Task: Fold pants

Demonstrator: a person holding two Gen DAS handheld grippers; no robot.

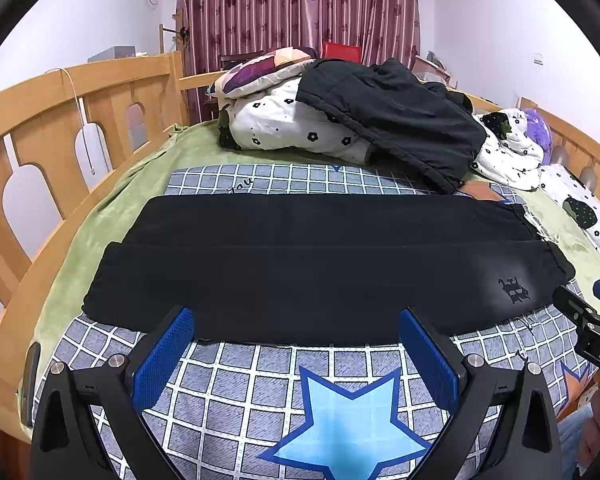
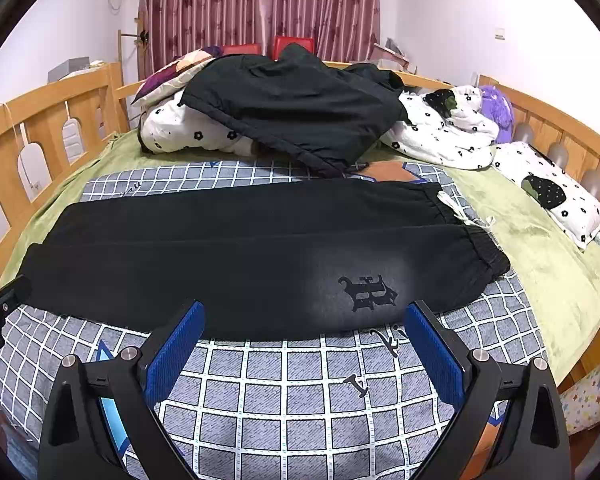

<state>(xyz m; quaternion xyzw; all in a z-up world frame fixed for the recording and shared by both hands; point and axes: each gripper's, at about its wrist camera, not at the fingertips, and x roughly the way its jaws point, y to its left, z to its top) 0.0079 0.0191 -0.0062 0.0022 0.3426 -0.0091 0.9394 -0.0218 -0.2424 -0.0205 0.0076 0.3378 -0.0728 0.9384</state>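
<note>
While the black sweatpants (image 1: 320, 264) are lying flat, legs side by side, across the checked blanket (image 1: 236, 392), both the left gripper (image 1: 296, 354) and right gripper (image 2: 305, 348) are hovering wide apart just short of the near hem edge, blanket showing between.

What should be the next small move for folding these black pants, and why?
Probably lower both claws to the near edge of the pants. The left claw and right claw are open and hold nothing, and the pants lie flat with both legs spread side by side, not yet folded.

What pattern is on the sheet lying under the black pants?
The sheet is a grey-blue check with white grid lines; the right wrist view shows it best.
</note>
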